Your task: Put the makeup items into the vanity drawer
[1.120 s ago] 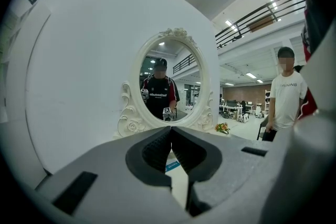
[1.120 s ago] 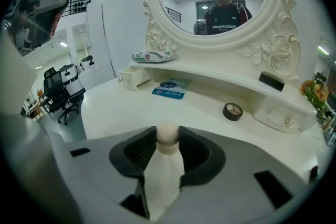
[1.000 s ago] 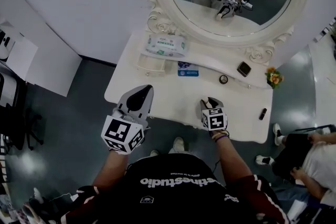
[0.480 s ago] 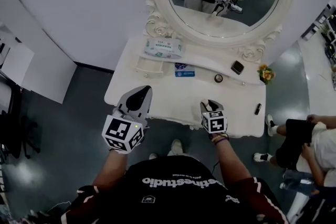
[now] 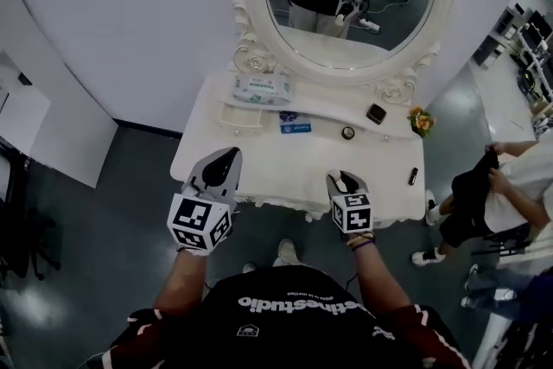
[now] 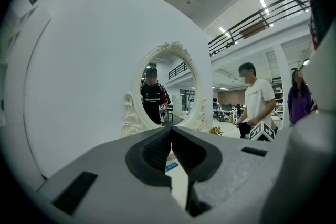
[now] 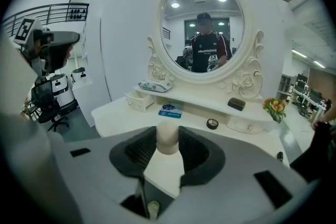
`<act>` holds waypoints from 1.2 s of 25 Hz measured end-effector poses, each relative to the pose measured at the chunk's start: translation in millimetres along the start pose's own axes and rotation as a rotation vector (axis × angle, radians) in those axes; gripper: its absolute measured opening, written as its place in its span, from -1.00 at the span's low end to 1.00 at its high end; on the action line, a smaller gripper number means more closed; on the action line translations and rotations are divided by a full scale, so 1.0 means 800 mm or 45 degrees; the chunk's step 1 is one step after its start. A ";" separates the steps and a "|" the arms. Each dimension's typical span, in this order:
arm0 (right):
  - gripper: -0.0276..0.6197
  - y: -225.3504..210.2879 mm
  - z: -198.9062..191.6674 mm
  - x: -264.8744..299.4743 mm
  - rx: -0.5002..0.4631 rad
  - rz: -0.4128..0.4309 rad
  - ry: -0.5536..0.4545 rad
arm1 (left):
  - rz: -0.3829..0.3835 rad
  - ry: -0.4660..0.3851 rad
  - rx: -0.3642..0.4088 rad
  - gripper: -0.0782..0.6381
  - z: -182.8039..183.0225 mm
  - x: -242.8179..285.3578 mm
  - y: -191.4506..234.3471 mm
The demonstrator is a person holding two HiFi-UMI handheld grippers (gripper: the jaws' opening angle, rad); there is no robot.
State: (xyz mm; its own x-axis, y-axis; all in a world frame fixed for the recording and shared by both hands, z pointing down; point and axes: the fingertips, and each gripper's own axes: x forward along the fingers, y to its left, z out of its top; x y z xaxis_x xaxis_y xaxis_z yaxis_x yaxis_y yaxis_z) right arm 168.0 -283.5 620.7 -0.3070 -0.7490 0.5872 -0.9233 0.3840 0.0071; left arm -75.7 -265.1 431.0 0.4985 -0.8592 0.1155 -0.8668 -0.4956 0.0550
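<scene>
The right gripper (image 5: 343, 179) has its jaws pressed on a beige makeup sponge (image 7: 167, 136), above the front edge of the vanity table (image 5: 285, 168). The left gripper (image 6: 170, 136), jaws together and empty, hovers over the same edge. The small drawer (image 7: 139, 101) at the table's back left looks shut, so nudging the soft, rounded sponge against it could squeeze the sponge out of the grip.

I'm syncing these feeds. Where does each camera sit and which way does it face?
Head view: on the person's head, facing steeply down at the vanity table; forearms, left gripper and right gripper show.
Left gripper view: on that gripper, along its shut jaws, roughly level, toward the mirror.
Right gripper view: along jaws gripping a beige rounded item, down onto the table.
Shared: all three show the mirror.
</scene>
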 end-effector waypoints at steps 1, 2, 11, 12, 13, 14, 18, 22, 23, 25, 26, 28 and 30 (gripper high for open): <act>-0.49 0.003 0.005 -0.009 0.002 -0.005 -0.017 | -0.002 -0.005 0.001 -0.76 0.001 -0.003 -0.001; -0.50 0.006 0.011 -0.017 0.005 -0.010 -0.035 | -0.005 -0.011 0.003 -0.76 0.003 -0.006 -0.001; -0.50 0.064 0.068 -0.093 0.026 -0.016 -0.213 | 0.017 -0.043 -0.009 -0.76 0.008 -0.070 0.014; -0.50 0.073 0.075 -0.100 0.026 -0.011 -0.234 | 0.023 -0.049 -0.007 -0.76 0.009 -0.079 0.017; -0.50 0.082 0.081 -0.106 0.025 -0.006 -0.255 | 0.029 -0.055 -0.006 -0.76 0.010 -0.089 0.021; -0.50 0.092 0.087 -0.111 0.023 0.001 -0.273 | 0.036 -0.061 -0.006 -0.76 0.010 -0.099 0.024; -0.50 0.133 0.104 -0.126 0.007 0.036 -0.325 | 0.069 -0.083 -0.013 -0.76 0.009 -0.137 0.039; -0.50 0.166 0.114 -0.131 -0.010 0.071 -0.341 | 0.104 -0.090 -0.029 -0.76 0.006 -0.166 0.056; -0.50 0.172 0.118 -0.131 -0.018 0.077 -0.344 | 0.113 -0.093 -0.033 -0.76 0.006 -0.171 0.060; -0.50 0.182 0.126 -0.129 -0.035 0.088 -0.352 | 0.128 -0.101 -0.036 -0.76 0.007 -0.179 0.068; -0.50 0.186 0.130 -0.127 -0.042 0.095 -0.355 | 0.135 -0.106 -0.036 -0.76 0.008 -0.183 0.071; -0.50 0.192 0.137 -0.121 -0.045 0.110 -0.360 | 0.152 -0.112 -0.037 -0.76 0.007 -0.189 0.080; -0.50 0.199 0.144 -0.114 -0.044 0.125 -0.365 | 0.174 -0.114 -0.039 -0.76 0.006 -0.194 0.090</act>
State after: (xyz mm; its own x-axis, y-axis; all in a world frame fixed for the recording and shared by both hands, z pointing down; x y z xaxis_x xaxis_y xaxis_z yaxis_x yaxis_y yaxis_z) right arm 22.7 -216.3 475.0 -0.4518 -0.8272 0.3341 -0.8790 0.4768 -0.0082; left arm -215.3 -167.8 412.1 0.3736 -0.9269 0.0354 -0.9259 -0.3703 0.0753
